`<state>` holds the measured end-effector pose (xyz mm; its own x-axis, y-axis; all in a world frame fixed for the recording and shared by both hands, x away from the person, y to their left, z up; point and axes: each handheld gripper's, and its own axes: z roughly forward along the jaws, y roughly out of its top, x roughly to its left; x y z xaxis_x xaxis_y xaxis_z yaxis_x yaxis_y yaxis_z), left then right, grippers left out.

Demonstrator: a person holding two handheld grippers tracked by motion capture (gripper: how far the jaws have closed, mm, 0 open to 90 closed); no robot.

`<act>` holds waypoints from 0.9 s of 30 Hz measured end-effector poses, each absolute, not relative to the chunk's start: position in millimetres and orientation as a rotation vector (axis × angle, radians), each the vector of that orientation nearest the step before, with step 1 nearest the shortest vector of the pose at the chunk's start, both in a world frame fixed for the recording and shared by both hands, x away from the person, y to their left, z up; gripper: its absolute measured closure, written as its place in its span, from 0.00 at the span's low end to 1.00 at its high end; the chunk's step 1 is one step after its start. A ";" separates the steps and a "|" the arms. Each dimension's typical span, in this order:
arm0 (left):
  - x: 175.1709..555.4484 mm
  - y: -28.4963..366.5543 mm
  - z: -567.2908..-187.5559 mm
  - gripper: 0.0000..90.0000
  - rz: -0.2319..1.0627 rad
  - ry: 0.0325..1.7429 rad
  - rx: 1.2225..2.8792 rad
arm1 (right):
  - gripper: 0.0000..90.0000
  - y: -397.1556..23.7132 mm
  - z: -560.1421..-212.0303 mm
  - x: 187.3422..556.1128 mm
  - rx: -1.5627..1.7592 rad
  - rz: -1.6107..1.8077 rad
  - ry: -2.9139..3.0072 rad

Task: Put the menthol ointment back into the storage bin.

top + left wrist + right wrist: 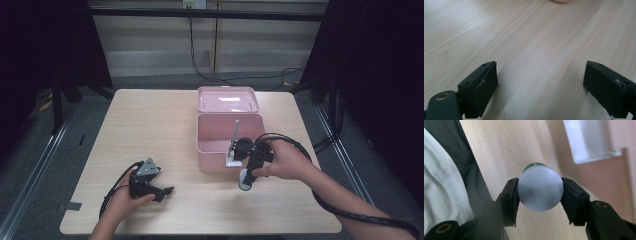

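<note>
Right gripper [540,192]: a smooth round white bottle [540,190] (green end, maybe a cap) is pinched above the wooden table [499,147].

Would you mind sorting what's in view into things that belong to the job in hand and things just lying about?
In the job:
- round white container with green end, clamped in the right gripper
- open pink plastic box, just beside it

Lying about:
- pink lid behind the box
- left gripper, open and idle on the wooden table
</note>
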<state>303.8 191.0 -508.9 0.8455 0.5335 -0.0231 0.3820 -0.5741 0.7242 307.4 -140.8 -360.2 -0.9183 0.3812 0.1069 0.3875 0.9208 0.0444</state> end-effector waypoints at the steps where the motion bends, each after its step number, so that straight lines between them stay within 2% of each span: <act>1: 303.8 191.0 -508.9 0.13 0.254 0.662 2.250 | 0.56 -142.1 -355.9 307.6 -0.613 -0.104 -2.981; 12: 303.7 191.1 -508.7 0.13 0.252 0.662 2.252 | 0.56 -151.5 -316.1 318.4 -0.690 -0.121 -2.963; 27: 303.6 191.1 -508.6 0.13 0.250 0.665 2.252 | 0.56 -159.2 -294.1 343.0 -0.817 -0.124 -2.935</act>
